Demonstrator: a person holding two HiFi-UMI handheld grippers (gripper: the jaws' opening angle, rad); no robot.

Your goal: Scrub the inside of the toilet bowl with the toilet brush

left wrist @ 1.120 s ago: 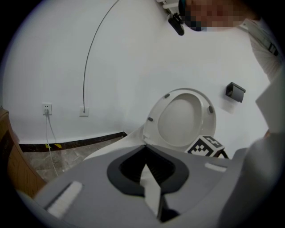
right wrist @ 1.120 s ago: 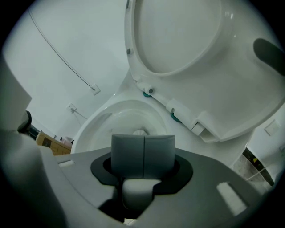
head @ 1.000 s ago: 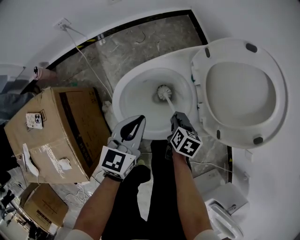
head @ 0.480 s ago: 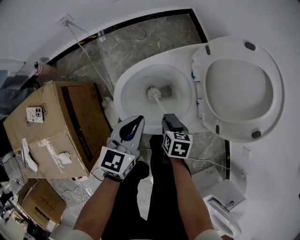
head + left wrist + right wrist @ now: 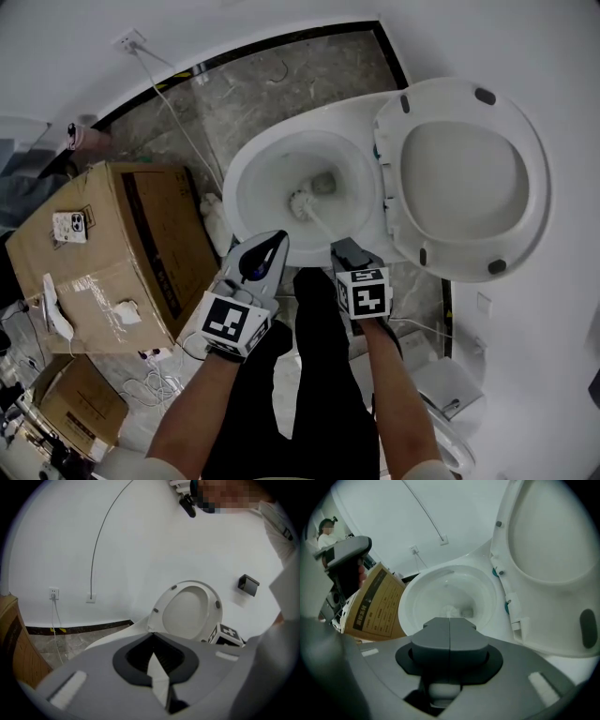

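The right tool [image 5: 345, 249] was clenched on the handle of the toilet brush [image 5: 301, 202]. Its jaws met along a straight seam in the right gripper view, with the white handle end showing just beneath them. In the head view the brush's long axis ran diagonally from that tool, below the bowl's near rim, up and left to the bristle head. The head sat low inside the toilet bowl [image 5: 246, 178], just left of the drain opening [image 5: 323, 183] near the frame's centre. Any further scrubbing stroke would likely be driven from the right hand alone, pivoting along that line.

The left tool [image 5: 266, 249] was closed and empty. It hung outside the bowl at its lower left edge, beside the cardboard box [image 5: 103, 248].

Only the head view showed the full handle. In the right gripper view the jaws hid it, leaving the bristle head peeking above them. The left gripper view missed the brush altogether. It looked past the rim to the raised seat [image 5: 190, 609] and the white wall [image 5: 140, 541].
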